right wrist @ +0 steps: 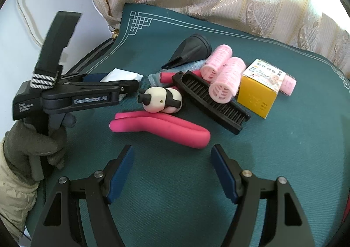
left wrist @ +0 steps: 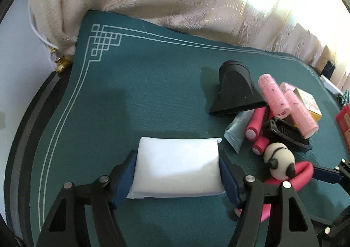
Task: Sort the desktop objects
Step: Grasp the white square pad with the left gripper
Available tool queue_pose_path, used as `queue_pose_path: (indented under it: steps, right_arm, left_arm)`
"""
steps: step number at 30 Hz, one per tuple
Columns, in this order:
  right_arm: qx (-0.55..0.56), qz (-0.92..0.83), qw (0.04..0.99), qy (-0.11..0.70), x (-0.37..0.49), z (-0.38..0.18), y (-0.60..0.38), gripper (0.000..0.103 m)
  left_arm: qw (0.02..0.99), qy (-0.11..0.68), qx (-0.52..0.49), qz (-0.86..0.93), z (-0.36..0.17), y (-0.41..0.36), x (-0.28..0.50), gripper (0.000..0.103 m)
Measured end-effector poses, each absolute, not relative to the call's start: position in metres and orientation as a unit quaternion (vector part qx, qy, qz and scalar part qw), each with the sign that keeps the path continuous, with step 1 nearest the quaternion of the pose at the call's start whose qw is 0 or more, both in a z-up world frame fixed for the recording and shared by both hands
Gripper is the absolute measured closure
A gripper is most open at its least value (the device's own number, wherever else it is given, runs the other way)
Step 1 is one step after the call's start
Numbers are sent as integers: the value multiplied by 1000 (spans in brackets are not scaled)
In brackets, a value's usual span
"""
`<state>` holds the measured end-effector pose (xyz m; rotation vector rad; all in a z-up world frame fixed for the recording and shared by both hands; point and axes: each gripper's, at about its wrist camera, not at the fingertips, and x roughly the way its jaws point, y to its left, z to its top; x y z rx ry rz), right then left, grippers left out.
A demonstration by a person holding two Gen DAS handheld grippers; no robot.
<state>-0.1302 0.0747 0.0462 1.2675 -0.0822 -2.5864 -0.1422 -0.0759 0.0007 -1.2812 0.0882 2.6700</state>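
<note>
Left wrist view shows my left gripper (left wrist: 177, 172) clenched on a soft white packet (left wrist: 176, 167) low over the green mat (left wrist: 131, 98), just left of the pile, my right gripper (right wrist: 172, 172) released and empty, so I judge the packet could buckle and slip free.

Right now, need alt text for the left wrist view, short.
The left gripper has its blue fingers closed on a white tissue packet over a teal mat. To the right sits a pile: black dryer nozzle, pink hair rollers, black comb, panda toy, yellow box.
</note>
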Motion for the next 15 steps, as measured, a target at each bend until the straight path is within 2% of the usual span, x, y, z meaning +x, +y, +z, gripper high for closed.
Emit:
queue_pose_path:
  steps: [9, 15]
  right_arm:
    - [432, -892, 126, -38, -134, 50, 76, 27]
    - [435, -892, 114, -52, -151, 47, 82, 27]
  left_arm:
    - [87, -3, -388, 918, 33, -87, -116, 31]
    - [88, -28, -385, 918, 34, -97, -107, 31]
